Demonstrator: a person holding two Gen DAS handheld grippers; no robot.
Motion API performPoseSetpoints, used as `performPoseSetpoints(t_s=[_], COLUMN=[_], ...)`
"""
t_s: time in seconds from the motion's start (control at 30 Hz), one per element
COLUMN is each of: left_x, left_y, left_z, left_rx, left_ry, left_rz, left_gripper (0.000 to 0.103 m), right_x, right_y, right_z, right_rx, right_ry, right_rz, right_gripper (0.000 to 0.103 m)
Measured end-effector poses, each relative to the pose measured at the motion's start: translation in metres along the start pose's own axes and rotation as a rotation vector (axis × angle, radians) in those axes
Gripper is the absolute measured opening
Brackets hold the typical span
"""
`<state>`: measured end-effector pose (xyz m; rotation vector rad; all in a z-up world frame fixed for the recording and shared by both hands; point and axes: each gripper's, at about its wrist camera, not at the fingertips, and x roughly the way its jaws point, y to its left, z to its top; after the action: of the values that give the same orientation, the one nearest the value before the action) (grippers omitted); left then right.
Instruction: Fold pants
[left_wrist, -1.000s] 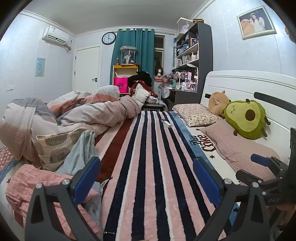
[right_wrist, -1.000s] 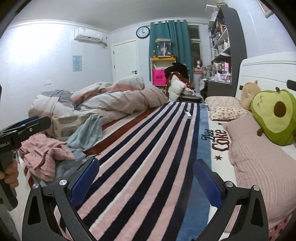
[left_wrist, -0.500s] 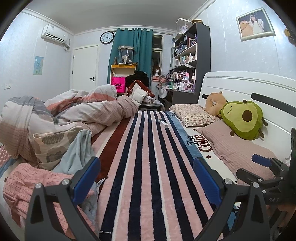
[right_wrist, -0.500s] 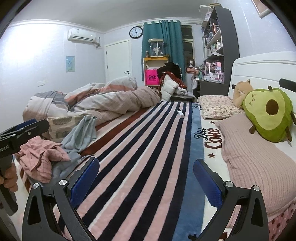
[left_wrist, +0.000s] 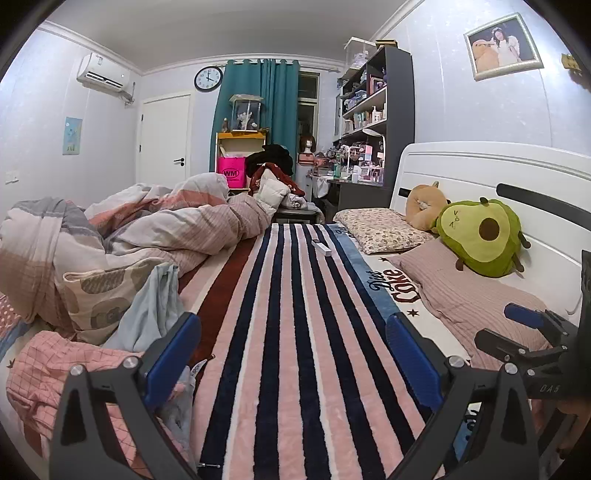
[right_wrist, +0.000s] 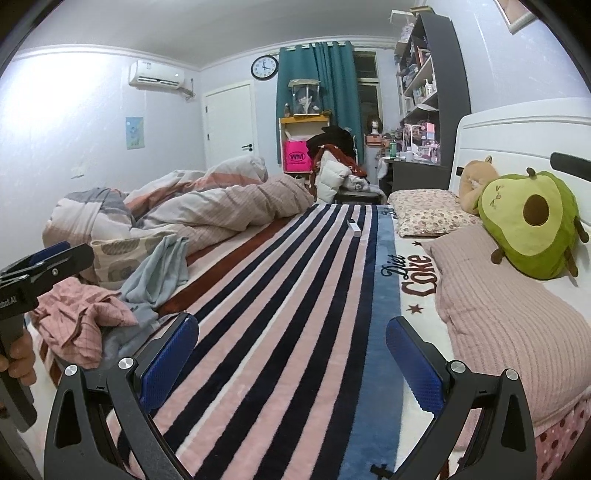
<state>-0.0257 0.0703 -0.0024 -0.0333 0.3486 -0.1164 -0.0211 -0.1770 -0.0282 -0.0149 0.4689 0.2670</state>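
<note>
A crumpled pile of clothes lies at the bed's near left: a pink checked garment (left_wrist: 55, 373) (right_wrist: 74, 317) and a light blue garment (left_wrist: 151, 314) (right_wrist: 162, 266). I cannot tell which piece is the pants. My left gripper (left_wrist: 291, 354) is open and empty, its left finger just right of the pile. My right gripper (right_wrist: 291, 354) is open and empty over the striped blanket (right_wrist: 280, 295), right of the pile. The left gripper also shows at the left edge of the right wrist view (right_wrist: 44, 258).
A bunched duvet (left_wrist: 147, 229) fills the bed's left side. Pillows (left_wrist: 461, 291), an avocado plush (left_wrist: 480, 240) and the white headboard (left_wrist: 480, 166) line the right. A small white remote (left_wrist: 321, 248) lies far up the blanket. Shelves and a chair with clothes stand beyond.
Both cameras have drawn back and tilted up slightly, so the bed looks a little farther off. Both grippers stay open. Nothing on the bed has moved.
</note>
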Motion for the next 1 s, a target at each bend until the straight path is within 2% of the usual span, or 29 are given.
performPoseSetpoints(t_s=[1.0], left_x=[-0.0050], left_y=[-0.0101], left_z=[0.0001], left_rx=[0.021], left_ry=[-0.010], left_rz=[-0.016], left_gripper=[0.100], right_x=[-0.0018], right_y=[-0.0047], right_z=[0.0002], right_rx=[0.002], right_ry=[-0.003], right_rz=[0.001], right_gripper=[0.101])
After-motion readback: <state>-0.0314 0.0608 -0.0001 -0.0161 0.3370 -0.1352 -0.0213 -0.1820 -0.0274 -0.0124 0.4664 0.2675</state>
